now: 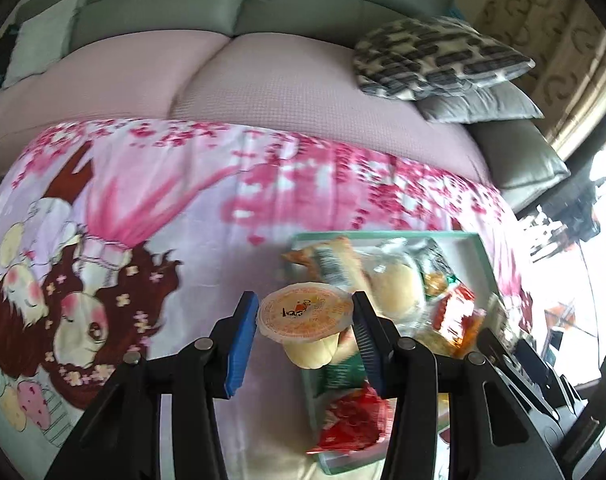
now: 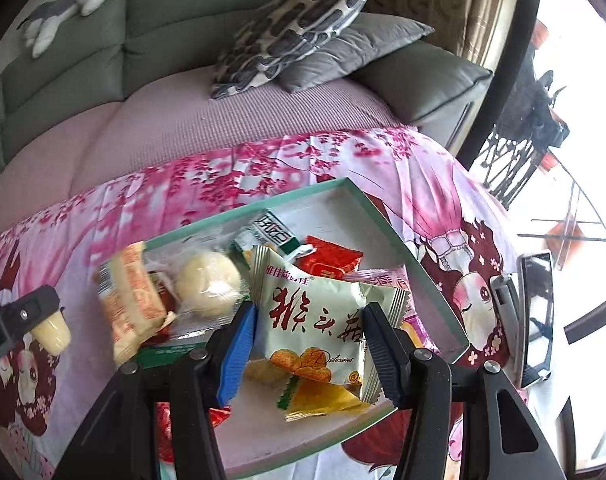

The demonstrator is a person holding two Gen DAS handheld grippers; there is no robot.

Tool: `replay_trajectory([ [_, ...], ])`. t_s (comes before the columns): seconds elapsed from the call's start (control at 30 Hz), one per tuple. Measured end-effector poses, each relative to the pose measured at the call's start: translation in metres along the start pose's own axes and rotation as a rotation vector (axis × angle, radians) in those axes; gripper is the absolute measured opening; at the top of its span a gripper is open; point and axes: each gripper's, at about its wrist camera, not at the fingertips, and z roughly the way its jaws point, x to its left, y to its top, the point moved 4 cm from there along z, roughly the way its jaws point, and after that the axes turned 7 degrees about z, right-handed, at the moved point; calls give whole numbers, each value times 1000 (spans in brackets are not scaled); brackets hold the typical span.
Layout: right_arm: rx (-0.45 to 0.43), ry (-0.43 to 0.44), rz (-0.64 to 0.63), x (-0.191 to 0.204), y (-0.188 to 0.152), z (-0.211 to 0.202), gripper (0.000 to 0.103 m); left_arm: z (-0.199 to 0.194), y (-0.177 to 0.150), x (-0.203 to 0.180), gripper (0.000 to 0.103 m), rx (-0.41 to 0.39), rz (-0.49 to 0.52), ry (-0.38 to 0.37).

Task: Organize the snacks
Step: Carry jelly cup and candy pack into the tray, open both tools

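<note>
In the left wrist view, the printed cloth (image 1: 151,216) lies bare across the left and centre of the frame, giving open room there. At lower right the green-rimmed tray (image 1: 383,235) is crowded with wrapped snacks. In the right wrist view, only the tray's upper right corner (image 2: 343,204) is free; packets fill the rest. A phone on a stand (image 2: 537,312) blocks the right edge, and stacked pillows (image 2: 303,36) sit at upper centre.

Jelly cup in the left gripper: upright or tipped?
Upright. The jelly cup sits between the left gripper's pads with its sealed orange lid facing up and its body tapering downward.
</note>
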Motion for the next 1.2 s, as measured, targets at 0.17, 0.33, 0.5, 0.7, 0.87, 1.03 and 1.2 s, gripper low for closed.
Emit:
replay_trajectory([
  [0.17, 15, 14, 2, -3, 0, 6, 58, 11, -2, -30, 49, 30, 57, -45],
  [0.33, 19, 35, -8, -1, -1, 7, 58, 18, -7, -48, 49, 59, 86, -82],
  [0.5, 23, 39, -5, -4, -2, 8, 58, 19, -10, -54, 49, 71, 89, -112],
  [0.7, 24, 48, -6, -7, -3, 8, 58, 23, -13, -58, 49, 93, 70, -177],
  [0.87, 25, 37, -18, -6, -5, 9, 59, 29, -17, -63, 49, 121, 66, -198],
  [1.03, 29, 39, -18, -7, -6, 9, 60, 31, -19, -60, 51, 139, 46, -216],
  [1.2, 32, 48, -19, -7, -8, 8, 60, 28, -20, -58, 51, 135, 37, -232],
])
